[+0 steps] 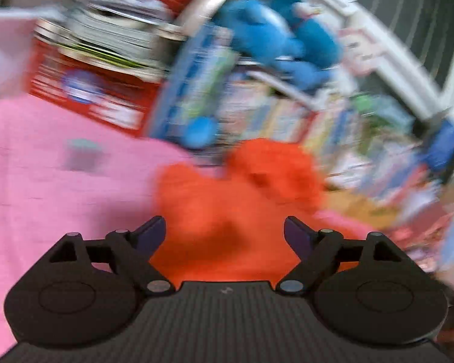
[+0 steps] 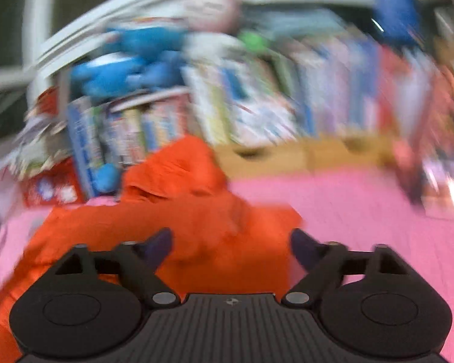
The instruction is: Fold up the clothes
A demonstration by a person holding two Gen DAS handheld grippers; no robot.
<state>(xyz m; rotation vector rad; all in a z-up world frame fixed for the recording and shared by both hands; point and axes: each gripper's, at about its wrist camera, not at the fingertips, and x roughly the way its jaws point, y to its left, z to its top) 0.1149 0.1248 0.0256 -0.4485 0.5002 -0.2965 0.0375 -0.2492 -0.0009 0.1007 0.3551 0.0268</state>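
Observation:
An orange garment (image 1: 227,199) lies crumpled on a pink cloth surface (image 1: 45,181); both views are motion-blurred. My left gripper (image 1: 225,231) hovers over its near part, fingers spread wide and nothing between them. In the right wrist view the same orange garment (image 2: 178,211) spreads from centre to lower left over the pink surface (image 2: 363,211). My right gripper (image 2: 231,243) is open above the garment's near right part, its fingertips (image 2: 159,243) apart and holding nothing.
A row of colourful books (image 2: 257,99) stands behind the garment. A blue plush toy (image 1: 275,30) sits on top of them, a red box (image 1: 87,90) to the left. White window frames (image 1: 393,45) run behind. A bare wooden strip (image 2: 302,154) edges the pink cloth.

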